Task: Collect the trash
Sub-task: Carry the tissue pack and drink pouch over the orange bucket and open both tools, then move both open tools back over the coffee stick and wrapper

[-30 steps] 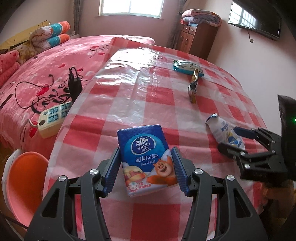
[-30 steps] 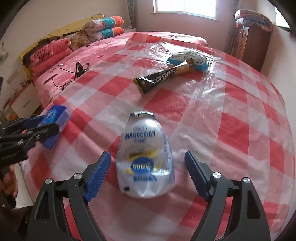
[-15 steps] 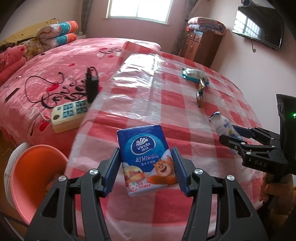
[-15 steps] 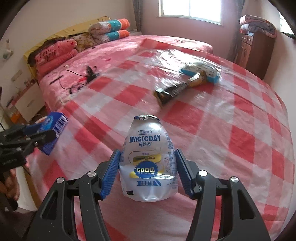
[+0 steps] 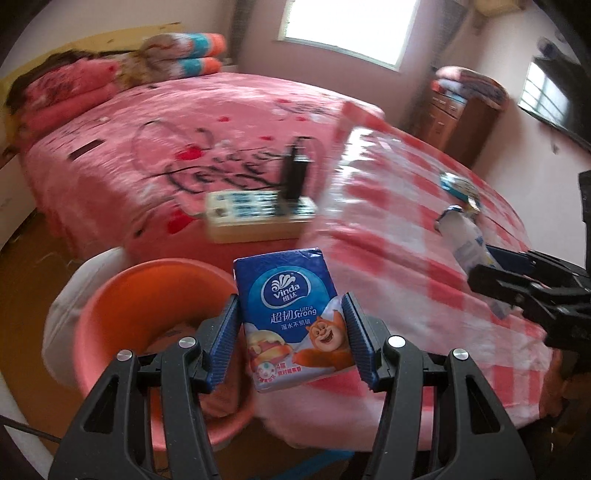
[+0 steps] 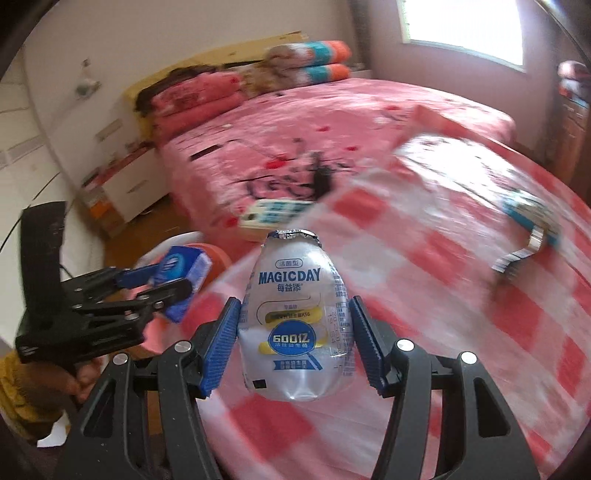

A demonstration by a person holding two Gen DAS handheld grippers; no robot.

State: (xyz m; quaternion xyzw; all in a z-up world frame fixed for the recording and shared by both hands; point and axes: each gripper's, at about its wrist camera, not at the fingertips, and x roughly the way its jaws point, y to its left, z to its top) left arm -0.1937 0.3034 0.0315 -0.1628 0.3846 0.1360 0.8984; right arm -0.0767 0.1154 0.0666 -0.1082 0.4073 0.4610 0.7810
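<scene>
Both grippers have swung off the checked tablecloth (image 5: pixel 406 236) toward the orange bin (image 5: pixel 122 314) since a second ago, each carrying trash.

Beside the cloth's near edge, the left gripper (image 5: pixel 291 339) pinches a blue Vinda tissue pack (image 5: pixel 291 317) partly over the bin's rim, open floor beneath. The right gripper (image 6: pixel 295 336), its jaws having just closed, clamps the clear Magicday bottle (image 6: pixel 297 325) above the cloth, short of the bin. Farther along the cloth lie a blue packet (image 6: pixel 528 210) and a dark wrapper (image 6: pixel 517 254). A power strip (image 5: pixel 258 214) rests on the pink bed (image 5: pixel 166 147) behind the bin, under a bright window (image 5: pixel 351 29).
</scene>
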